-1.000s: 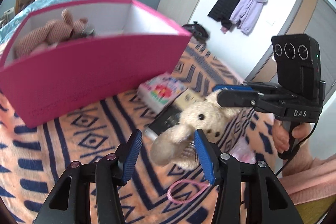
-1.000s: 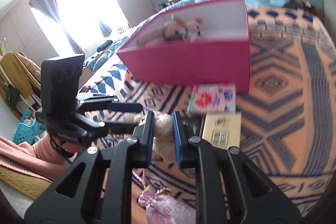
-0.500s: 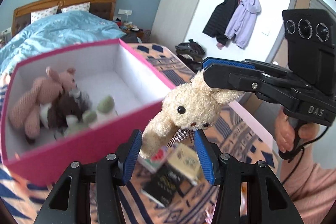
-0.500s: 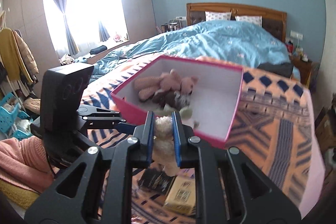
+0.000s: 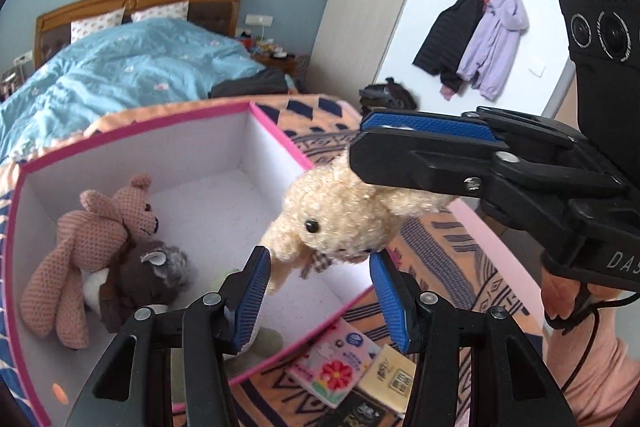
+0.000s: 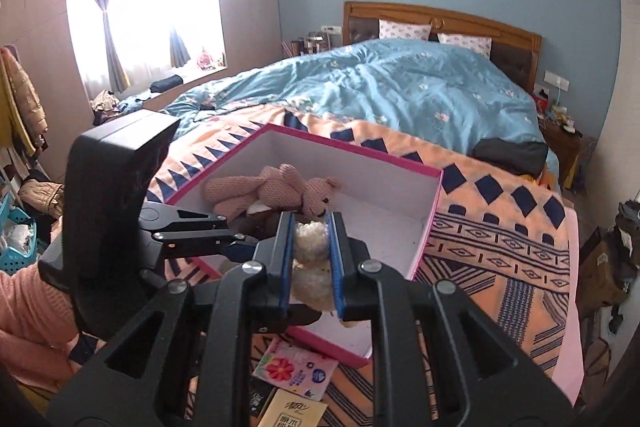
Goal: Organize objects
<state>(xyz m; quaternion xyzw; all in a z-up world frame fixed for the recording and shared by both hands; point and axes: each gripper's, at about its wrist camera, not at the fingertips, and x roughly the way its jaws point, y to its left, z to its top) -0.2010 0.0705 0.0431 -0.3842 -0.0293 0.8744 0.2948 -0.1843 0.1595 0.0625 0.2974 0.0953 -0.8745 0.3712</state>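
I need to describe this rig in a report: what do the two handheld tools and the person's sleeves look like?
Both tools, left and right, are black plastic with blue ribbed pads. The right one carries a black camera block, white "DAS" lettering and a thin black cable. The sleeves are salmon-pink knit.

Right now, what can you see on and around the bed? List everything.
Box: one, pink outside, white inside, on the blanket.
Cream bunny: one, gripped above the box.
Pink bear: one, inside the box.
Dark plush: one, brown-grey, beside the bear.
Tissue packs: two, flowered and tan, before the box.
Blanket: one, orange-navy.
Duvet: one, blue.
Coats: black, lilac, hanging.
Right gripper: shut on bunny.
Left gripper: open.
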